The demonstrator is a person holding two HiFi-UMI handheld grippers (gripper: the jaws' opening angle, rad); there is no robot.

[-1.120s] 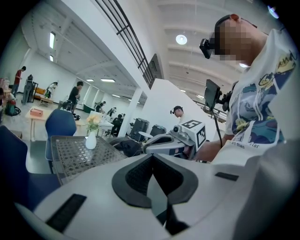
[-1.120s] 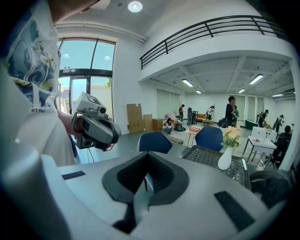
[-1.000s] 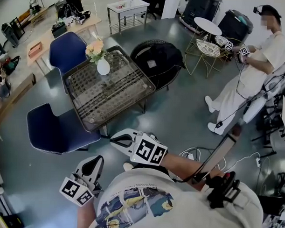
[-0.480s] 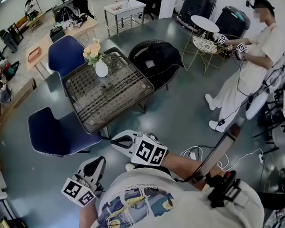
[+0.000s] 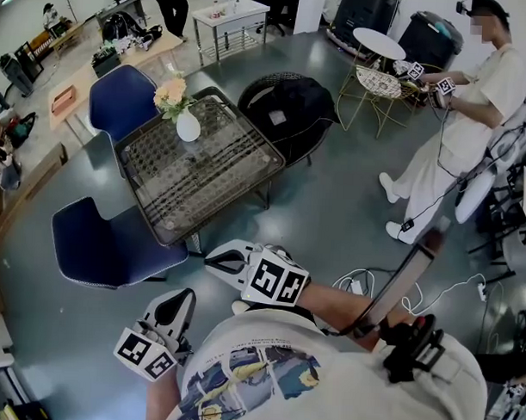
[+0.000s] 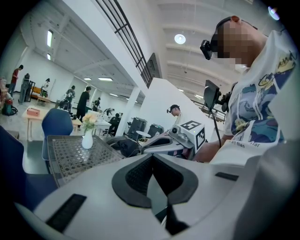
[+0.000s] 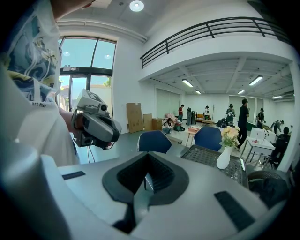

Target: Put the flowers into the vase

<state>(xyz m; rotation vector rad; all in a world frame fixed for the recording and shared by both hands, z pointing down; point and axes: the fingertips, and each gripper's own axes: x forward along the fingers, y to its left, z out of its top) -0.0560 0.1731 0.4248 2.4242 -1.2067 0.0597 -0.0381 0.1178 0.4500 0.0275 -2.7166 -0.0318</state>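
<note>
A white vase [image 5: 188, 126] with pale orange and cream flowers [image 5: 172, 91] standing in it sits at the far corner of the glass-topped wicker table [image 5: 212, 190]. Both grippers hang close to my body, well short of the table. My left gripper [image 5: 177, 295] is low at the left, shut and holding nothing. My right gripper [image 5: 211, 260] points left, also shut and holding nothing. From the left gripper view [image 6: 151, 157], the vase [image 6: 87, 140] stands far off. In the right gripper view [image 7: 147, 157], the vase [image 7: 223, 158] and flowers [image 7: 229, 136] are at the right.
Two blue chairs [image 5: 123, 97] [image 5: 107, 247] stand by the table's left side. A black wicker chair [image 5: 288, 107] with a dark bag is behind it. Another person in white [image 5: 473, 126] with grippers stands at the right by a round white table [image 5: 382, 47]. Cables [image 5: 364, 281] lie on the floor.
The head view has shifted slightly, so the table sits a little to the left. Both grippers stay where they were, still shut.
</note>
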